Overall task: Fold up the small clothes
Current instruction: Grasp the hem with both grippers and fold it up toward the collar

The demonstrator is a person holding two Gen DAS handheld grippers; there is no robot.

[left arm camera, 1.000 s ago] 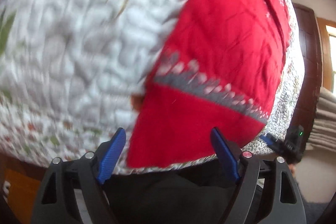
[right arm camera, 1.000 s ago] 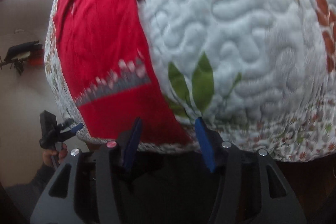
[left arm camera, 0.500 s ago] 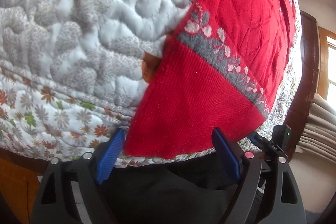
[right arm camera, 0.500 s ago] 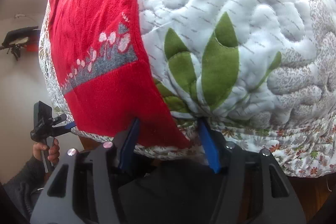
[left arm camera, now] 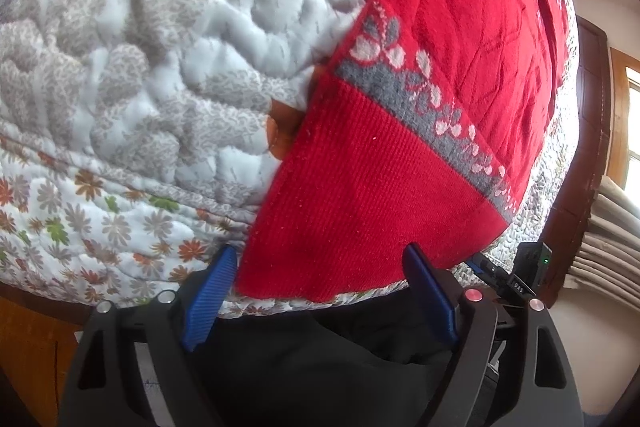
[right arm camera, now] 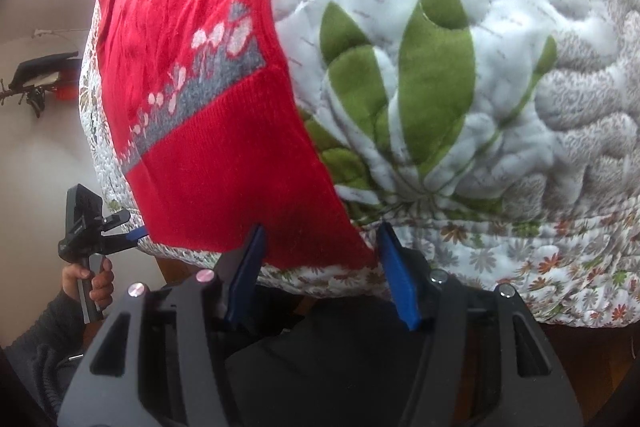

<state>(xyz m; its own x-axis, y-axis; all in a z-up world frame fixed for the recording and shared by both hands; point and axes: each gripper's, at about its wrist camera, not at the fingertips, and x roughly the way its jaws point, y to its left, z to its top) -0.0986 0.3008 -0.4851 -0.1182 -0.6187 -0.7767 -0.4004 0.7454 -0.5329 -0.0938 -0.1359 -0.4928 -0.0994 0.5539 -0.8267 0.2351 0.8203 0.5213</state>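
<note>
On the quilted bed cover [left arm camera: 168, 75], red knitted garment [left arm camera: 360, 195] lying flat, left tongs [left arm camera: 320, 287] spread at its near hem, right tongs [right arm camera: 320, 263] spread around its near right corner.

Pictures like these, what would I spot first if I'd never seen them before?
First you'd spot the bright red sweater with its grey flowery band, lying flat at the near edge of the quilt. Next, the big green leaves stitched into the quilt beside it. Both grippers, left and right, are open at the sweater's hem.
</note>
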